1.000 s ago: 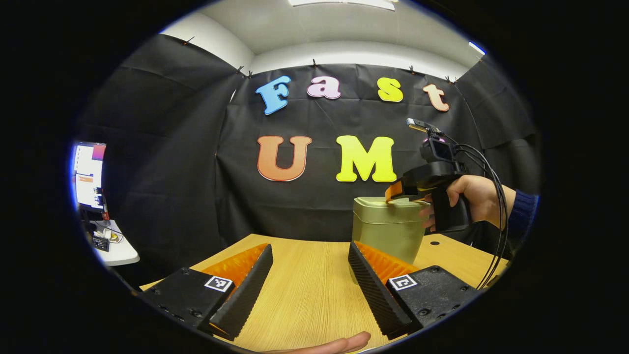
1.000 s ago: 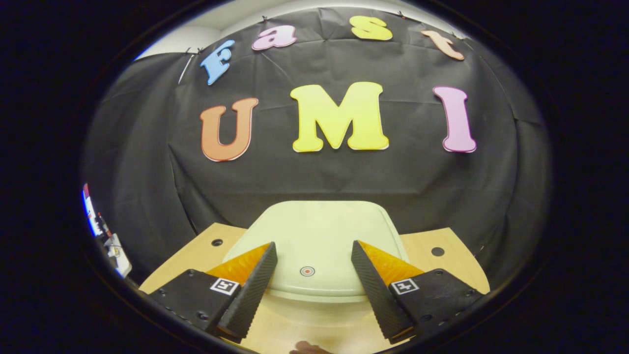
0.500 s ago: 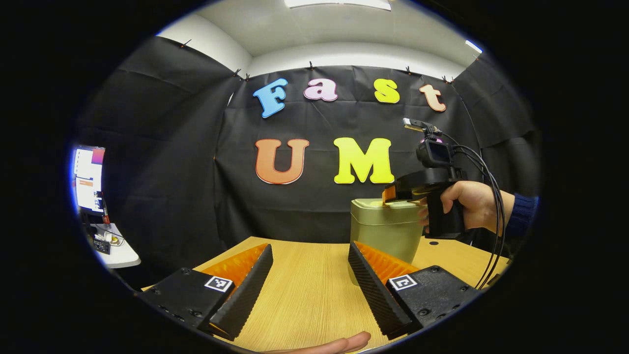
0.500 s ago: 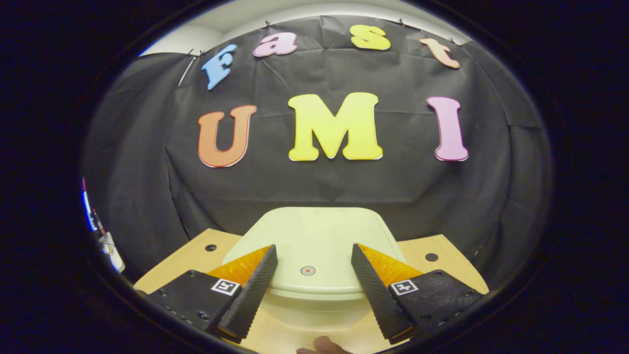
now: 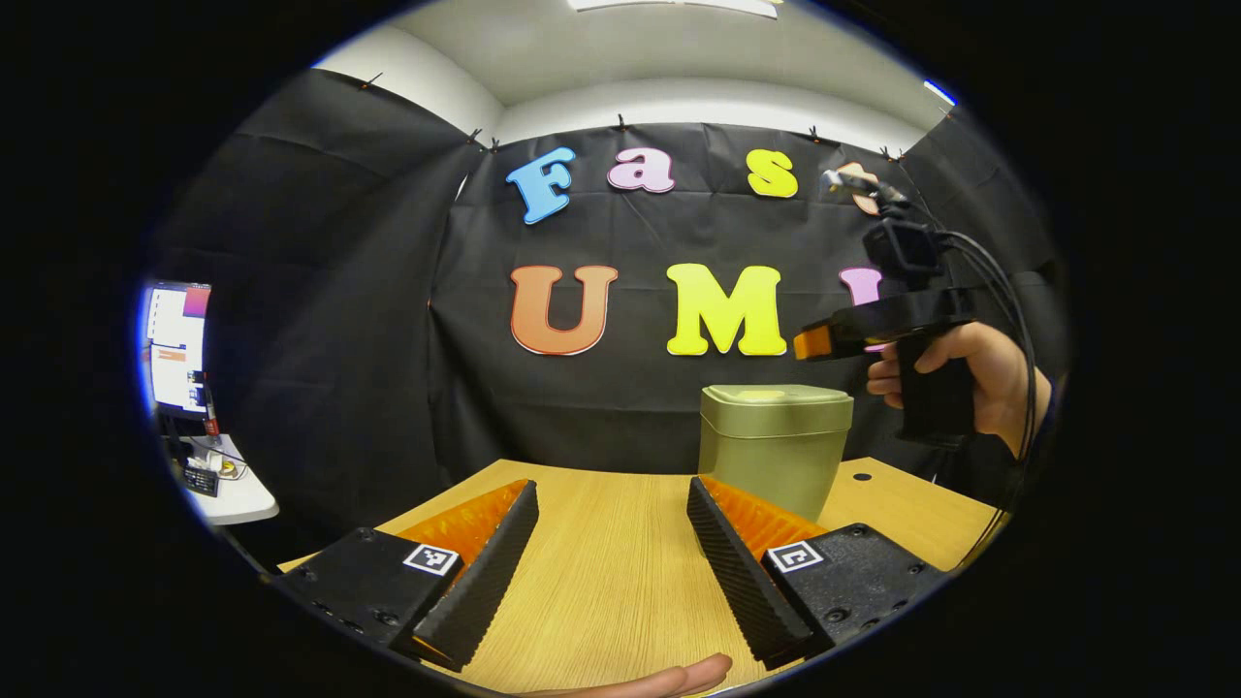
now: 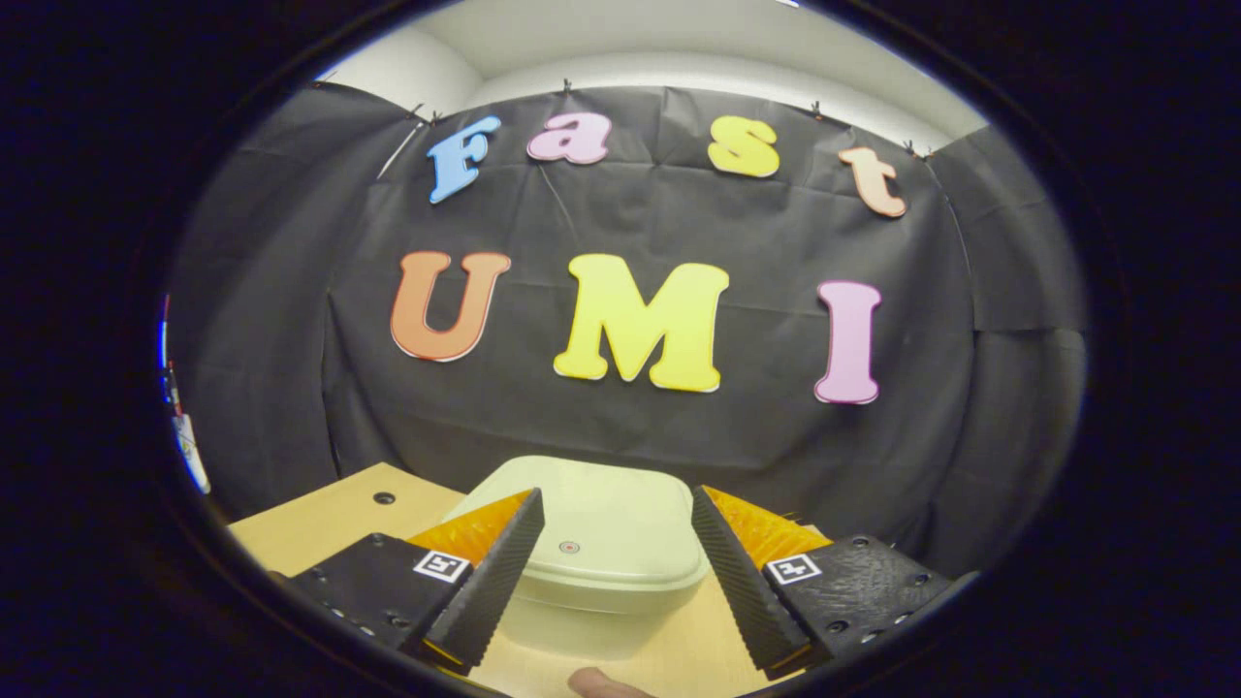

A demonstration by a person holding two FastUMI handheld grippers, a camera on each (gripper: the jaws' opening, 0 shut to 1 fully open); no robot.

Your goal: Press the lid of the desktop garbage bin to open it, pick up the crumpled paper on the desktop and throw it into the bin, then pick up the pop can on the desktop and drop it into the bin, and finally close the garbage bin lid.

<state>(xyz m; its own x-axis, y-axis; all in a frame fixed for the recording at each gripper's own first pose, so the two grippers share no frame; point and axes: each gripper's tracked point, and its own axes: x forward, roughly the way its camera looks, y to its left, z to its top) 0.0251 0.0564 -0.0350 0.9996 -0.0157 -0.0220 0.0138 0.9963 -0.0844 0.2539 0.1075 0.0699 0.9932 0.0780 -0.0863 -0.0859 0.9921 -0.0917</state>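
Wooden bench carries the pale green lidded garbage bin; right gripper, fingers open and empty, hovers directly above its closed lid, nearer than the open left gripper.

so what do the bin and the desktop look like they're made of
The garbage bin looks like painted or brushed metal, possibly glossy plastic: its pale green-gold wall has a soft sheen in the left gripper view. Its lid reads as smooth moulded plastic with rounded corners. The desktop looks like light wood or wood-look laminate, with fine straight grain lines and a matte finish.
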